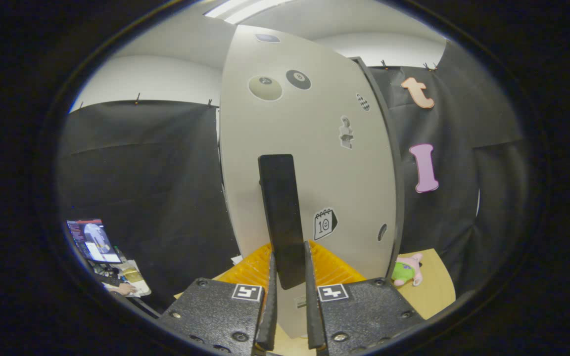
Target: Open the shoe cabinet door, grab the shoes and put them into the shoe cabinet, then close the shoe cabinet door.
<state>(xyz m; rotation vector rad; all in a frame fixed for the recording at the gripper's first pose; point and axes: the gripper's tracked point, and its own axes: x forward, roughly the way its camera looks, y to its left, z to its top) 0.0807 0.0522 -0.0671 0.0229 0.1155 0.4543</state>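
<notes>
While the gripper [289,277] is clenched on the black handle [281,217] of the pale cabinet door [314,148], the step looks like door work (opening or closing, I cannot tell). Next comes a steady swing with the grip held firm.

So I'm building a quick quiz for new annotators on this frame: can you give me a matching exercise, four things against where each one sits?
Things:
1. black handle
2. calendar sticker
3. plush toy
4. orange mat

Places:
A. on the tan table, past the door's lower right edge
B. between the two fingers of the claw
C. on the cabinet door, just right of the handle
D. under the door's lower edge, just beyond the fingers

Pairs: 1-B, 2-C, 3-A, 4-D
</notes>
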